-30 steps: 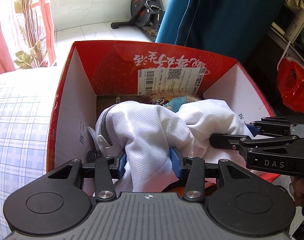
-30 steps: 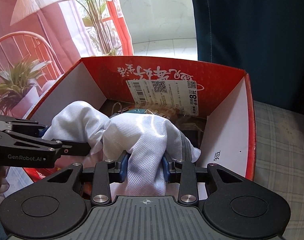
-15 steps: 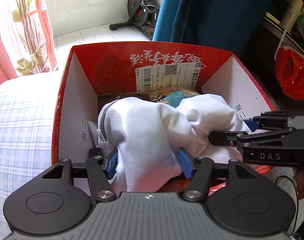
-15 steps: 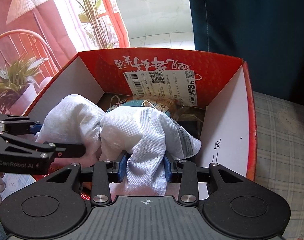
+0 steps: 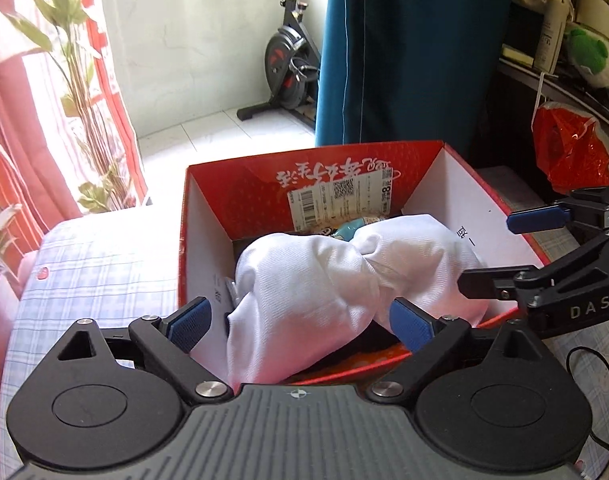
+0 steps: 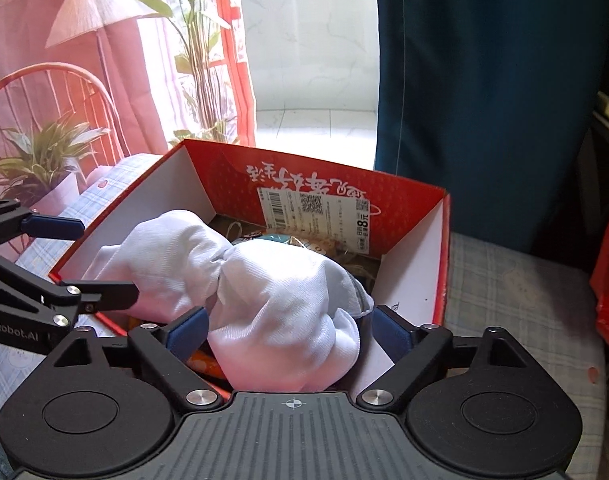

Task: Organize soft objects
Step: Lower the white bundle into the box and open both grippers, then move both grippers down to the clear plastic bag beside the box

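A white cloth bundle with a grey zipper edge lies in an open red cardboard box, over a teal toy. My left gripper hangs above the box's near edge. Its jaws are opening wide, and the cloth lies between the blue pads without being pressed. In the right wrist view the same cloth sits in the box between the spreading jaws of my right gripper, also loose. Each gripper shows in the other's view, the right gripper and the left gripper.
The box stands on pale checked bedding. A teal curtain hangs behind it and an exercise bike stands on the tiled floor. A red plastic bag hangs at the right, below a shelf with a green plush.
Both grippers let go of the white cloth, spread wide and pulled up and back from the box. The cloth stayed slumped in the box.
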